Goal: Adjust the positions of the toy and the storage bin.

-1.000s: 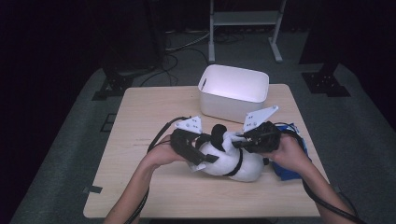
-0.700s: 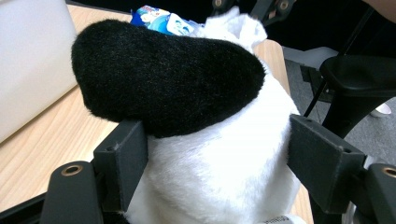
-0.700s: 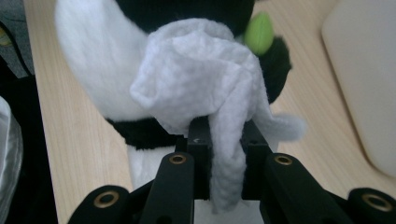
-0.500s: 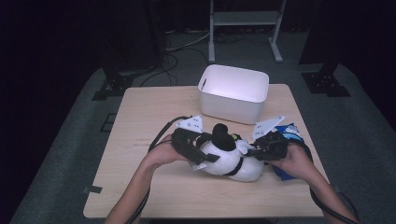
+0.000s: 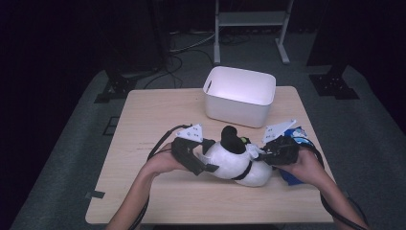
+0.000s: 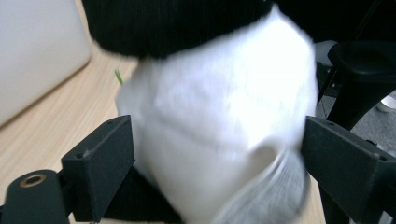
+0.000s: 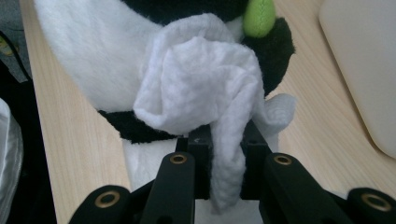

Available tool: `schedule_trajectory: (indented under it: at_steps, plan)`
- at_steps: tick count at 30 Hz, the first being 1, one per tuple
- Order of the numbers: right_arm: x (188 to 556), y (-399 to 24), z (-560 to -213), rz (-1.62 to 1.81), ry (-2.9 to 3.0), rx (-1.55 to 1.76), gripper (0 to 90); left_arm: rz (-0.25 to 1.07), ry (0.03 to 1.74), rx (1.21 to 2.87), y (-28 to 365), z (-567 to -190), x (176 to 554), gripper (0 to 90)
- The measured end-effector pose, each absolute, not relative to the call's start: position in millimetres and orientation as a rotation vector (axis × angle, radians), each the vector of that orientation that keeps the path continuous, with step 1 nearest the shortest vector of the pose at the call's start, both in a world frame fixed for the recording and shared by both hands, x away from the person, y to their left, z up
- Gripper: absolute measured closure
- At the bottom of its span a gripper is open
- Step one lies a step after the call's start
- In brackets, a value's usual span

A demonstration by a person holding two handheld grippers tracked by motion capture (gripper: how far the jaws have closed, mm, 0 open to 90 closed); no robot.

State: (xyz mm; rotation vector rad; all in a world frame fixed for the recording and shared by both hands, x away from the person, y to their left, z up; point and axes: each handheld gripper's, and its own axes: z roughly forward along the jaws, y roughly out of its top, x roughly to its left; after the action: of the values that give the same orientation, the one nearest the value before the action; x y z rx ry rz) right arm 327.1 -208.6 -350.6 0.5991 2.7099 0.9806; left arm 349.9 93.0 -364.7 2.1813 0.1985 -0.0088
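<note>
Jaws of left gripper (image 5: 203, 158) just opening around plush toy (image 5: 237, 163); right gripper (image 5: 268, 152) clenched on white cloth (image 7: 201, 88).

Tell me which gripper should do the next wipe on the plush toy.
Right, probably: the right gripper pinches the white cloth against the plush toy, while the left gripper, jaws just opened, merely straddles it.

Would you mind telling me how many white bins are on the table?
1. The white bin stands at the far edge of the table, beyond the plush toy. None appears hidden.
</note>
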Motion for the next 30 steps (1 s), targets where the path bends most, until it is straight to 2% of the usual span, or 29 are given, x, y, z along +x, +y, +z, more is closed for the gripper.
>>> schedule_trajectory:
  at_steps: [6, 9, 11, 13, 15, 30]
  plan:
    - [327.4, -212.7, -351.8, 0.988, 2.705, 0.617, 78.6, 0.003, 0.194, 2.173, 91.2, -373.6, 350.4, 5.1]
    - [327.9, -211.9, -351.5, 0.987, 2.699, 0.621, 78.6, 0.028, 0.185, 2.170, 89.8, -373.0, 350.4, 8.8]
    - [328.4, -210.8, -350.8, 0.992, 2.698, 0.615, 78.6, 0.055, 0.171, 2.165, 91.3, -370.0, 349.7, 15.6]
    - [329.0, -209.2, -349.4, 1.033, 2.688, 0.623, 79.1, 0.060, 0.178, 2.148, 93.2, -366.9, 349.5, 26.2]
    - [329.7, -207.6, -348.1, 1.047, 2.685, 0.621, 79.4, 0.067, 0.174, 2.156, 94.6, -363.3, 348.7, 29.2]
    - [331.0, -183.6, -352.3, 1.153, 2.737, 0.552, 79.8, 0.092, 0.149, 2.131, 115.3, -322.6, 338.7, 32.5]
